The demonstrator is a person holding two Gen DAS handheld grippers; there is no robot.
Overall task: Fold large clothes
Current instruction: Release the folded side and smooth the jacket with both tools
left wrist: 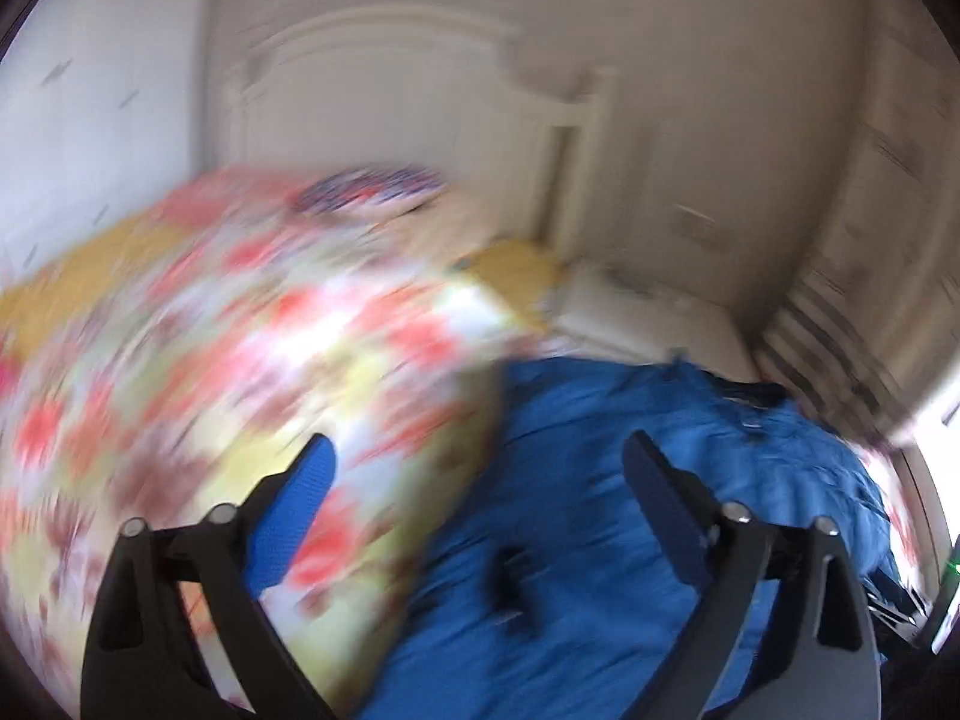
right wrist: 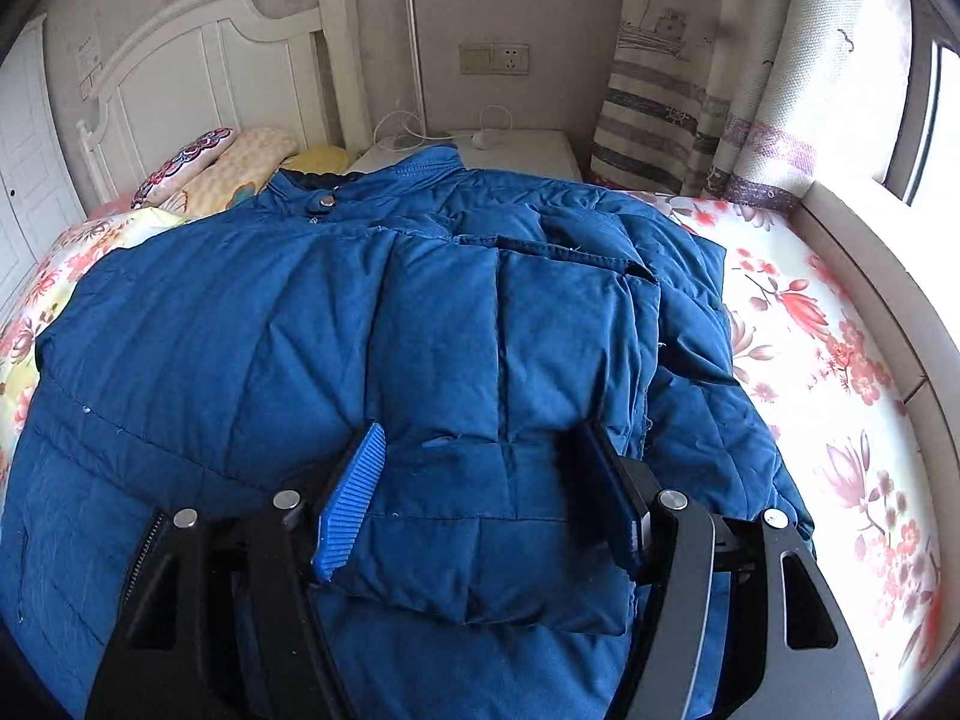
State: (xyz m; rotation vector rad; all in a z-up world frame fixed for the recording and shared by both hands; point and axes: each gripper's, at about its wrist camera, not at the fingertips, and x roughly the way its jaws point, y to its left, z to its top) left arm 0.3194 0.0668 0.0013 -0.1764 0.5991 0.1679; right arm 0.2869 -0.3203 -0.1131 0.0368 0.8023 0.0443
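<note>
A big blue quilted jacket [right wrist: 270, 312] lies spread on the bed with its collar toward the headboard. One sleeve [right wrist: 540, 330] is folded across its front. My right gripper [right wrist: 480, 427] hangs open just above the cuff end of that sleeve; the blue pads stand on either side of it and do not press it. The left wrist view is badly blurred. There my left gripper [left wrist: 480, 444] is wide open with nothing in it, over the edge where the jacket [left wrist: 600, 450] meets the floral bedsheet [left wrist: 240, 348].
The floral bedsheet [right wrist: 810, 348] shows to the right of the jacket. Pillows [right wrist: 210, 168] lie by the white headboard [right wrist: 198, 72]. A white nightstand [right wrist: 528, 147] with cables stands behind the collar. A striped curtain [right wrist: 690, 96] and a pale window ledge [right wrist: 870, 252] border the right.
</note>
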